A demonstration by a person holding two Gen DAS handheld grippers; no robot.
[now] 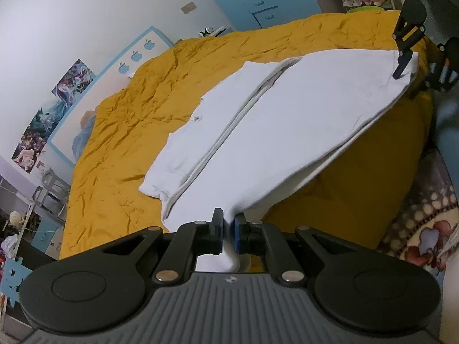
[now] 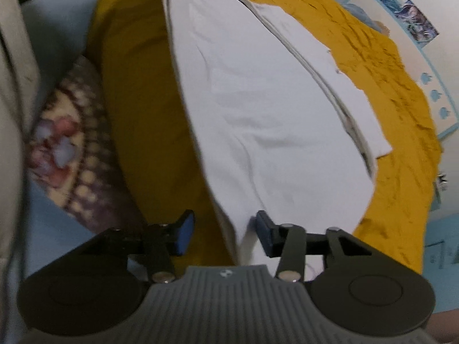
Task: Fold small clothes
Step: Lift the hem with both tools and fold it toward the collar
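Lying on bedsheet (image 1: 120,120): white garment (image 1: 287,120) (folded).

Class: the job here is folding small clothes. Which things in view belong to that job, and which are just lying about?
Part of the job: white garment; left gripper; right gripper.

Lying about: yellow bedspread; patterned blanket; wall posters.

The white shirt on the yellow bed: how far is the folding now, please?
Done: the white shirt already has side parts folded in, lying on the yellow cover. In hand: the left gripper is shut on one lifted corner; the right gripper stands open around the other corner, not pinching. Left: carry this lifted end over and lay it flat.
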